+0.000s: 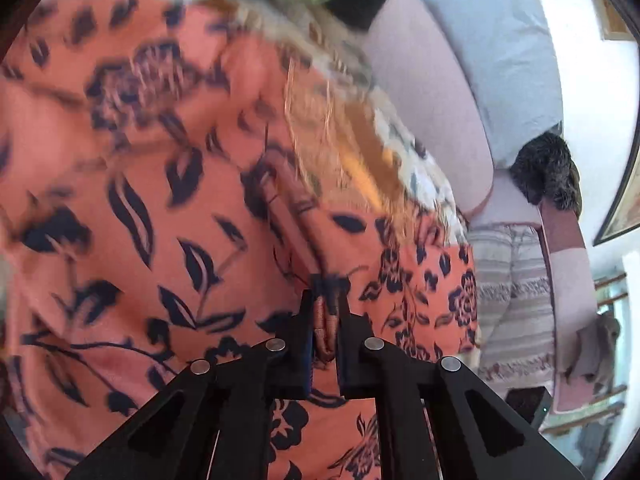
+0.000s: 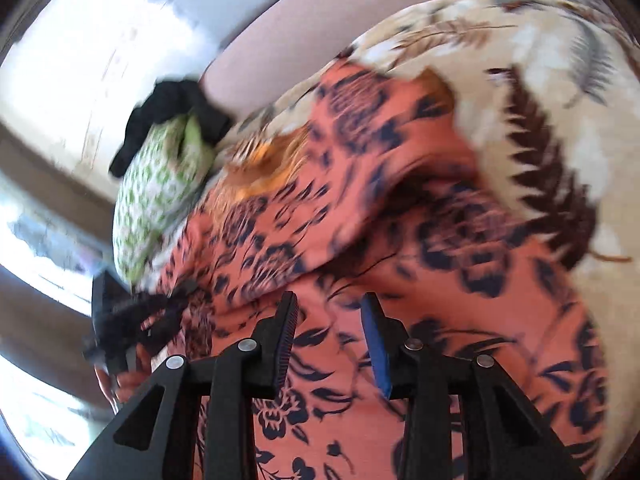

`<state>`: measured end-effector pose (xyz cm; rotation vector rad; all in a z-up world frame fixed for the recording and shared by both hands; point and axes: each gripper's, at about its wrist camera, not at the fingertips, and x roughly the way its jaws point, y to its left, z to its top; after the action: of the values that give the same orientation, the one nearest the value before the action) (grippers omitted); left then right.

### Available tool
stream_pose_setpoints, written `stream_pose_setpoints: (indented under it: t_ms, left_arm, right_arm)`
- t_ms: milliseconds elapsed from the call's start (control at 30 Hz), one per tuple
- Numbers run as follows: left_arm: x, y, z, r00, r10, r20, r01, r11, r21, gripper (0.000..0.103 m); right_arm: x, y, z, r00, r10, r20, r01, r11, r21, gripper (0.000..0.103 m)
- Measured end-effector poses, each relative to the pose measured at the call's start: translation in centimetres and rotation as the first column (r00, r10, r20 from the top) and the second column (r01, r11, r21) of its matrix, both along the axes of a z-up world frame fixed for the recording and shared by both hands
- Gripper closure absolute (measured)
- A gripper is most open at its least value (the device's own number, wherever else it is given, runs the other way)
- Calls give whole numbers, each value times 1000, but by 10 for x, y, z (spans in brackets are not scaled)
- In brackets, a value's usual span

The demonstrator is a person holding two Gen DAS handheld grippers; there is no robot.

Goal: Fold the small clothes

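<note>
An orange garment with a dark navy flower print [image 1: 168,200] fills most of the left wrist view and lies over a cream leaf-print cover. My left gripper [image 1: 325,300] is shut on a bunched fold of this orange garment. In the right wrist view the same orange garment [image 2: 400,240] spreads below my right gripper [image 2: 330,304], which is open with nothing between its fingers, just above the cloth. The left gripper [image 2: 116,332] shows at the left edge there, holding the cloth's edge. Both views are motion-blurred.
A cream cover with brown fern print [image 2: 540,100] lies under the garment. A green-and-white patterned cloth [image 2: 160,188] and a black cloth [image 2: 172,108] sit at the far end. A pink sofa back [image 1: 432,92], a grey cushion [image 1: 500,40] and a striped cloth [image 1: 512,296] are on the right.
</note>
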<state>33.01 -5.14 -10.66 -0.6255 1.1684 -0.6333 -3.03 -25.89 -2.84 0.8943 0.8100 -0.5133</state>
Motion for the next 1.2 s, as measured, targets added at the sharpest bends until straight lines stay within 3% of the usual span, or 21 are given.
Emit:
stream_pose_setpoints:
  t_ms: [67,133,200,367,533,600,633,667,700,733,767,800,833,867,900,967,1067,1133,1167,1200]
  left_arm:
    - [-4,12,28,993,37,116,-40,999,19,97]
    - [-7,26,54,970,94,225,-109,992,56,97]
    - [-8,36,68,950,131,284,-165,981,100,96]
    - [0,49,65,951,171,256,-207,971,119,96]
    - [1,53,67,956,183,227,-202,977,62,96]
    - [-1,59,66,954,185,234,-202,978,51,96]
    - [-6,61,66,953,184,239,-201,978,49,96]
    - [-6,58,66,953,181,244,-201,978,60,96]
    - [-7,56,64,953,173,247,-196,978,71,96]
    - [-8,53,61,956,165,241,-191,977,90,96]
    - [-8,49,57,962,152,225,-182,976,116,96]
    - [-6,41,50,972,128,198,-159,975,154,96]
    - [-3,34,42,980,107,166,-139,971,195,96]
    - [-1,28,33,986,101,136,-132,961,244,96]
    - [2,24,25,990,94,109,-123,948,294,96]
    - [4,21,16,994,80,74,-101,937,335,96]
    - [6,26,18,996,74,59,-89,946,312,95]
    - [8,28,18,997,65,52,-76,961,267,92]
    - [9,29,16,998,55,43,-64,969,238,79]
    - [11,29,13,999,37,27,-42,979,201,67]
  right_arm:
    - [-14,-15,3,996,-74,51,72,997,34,65]
    - [-20,-27,3,988,-126,90,120,991,66,60]
    - [-25,-40,-2,975,-188,121,175,979,106,59]
    - [-19,-56,-24,938,-298,175,249,935,254,56]
    - [-1,-57,-45,941,-298,160,228,908,353,49]
    - [2,-67,-54,917,-361,170,282,887,364,49]
    - [-1,-74,-60,886,-418,198,321,864,387,49]
    - [-5,-83,-67,844,-489,219,368,826,426,56]
    - [-9,-91,-70,804,-543,242,394,791,468,79]
    - [-12,-98,-67,774,-567,280,403,783,474,95]
    - [-14,-103,-54,767,-554,322,409,810,420,96]
    - [-15,-106,-35,784,-508,357,414,856,309,96]
    - [-12,-106,-21,820,-450,355,403,893,201,96]
    - [-9,-107,-18,856,-413,312,384,911,153,96]
    - [-4,-107,-23,898,-385,215,363,922,134,94]
    - [-3,-104,-40,950,-312,15,307,943,130,90]
    - [-23,-94,-31,957,-291,-1,290,951,105,88]
    - [-33,-90,-10,952,-302,38,300,952,57,88]
    - [-34,-92,4,951,-300,76,300,954,17,86]
    - [-31,-95,18,952,-288,101,292,956,-25,77]
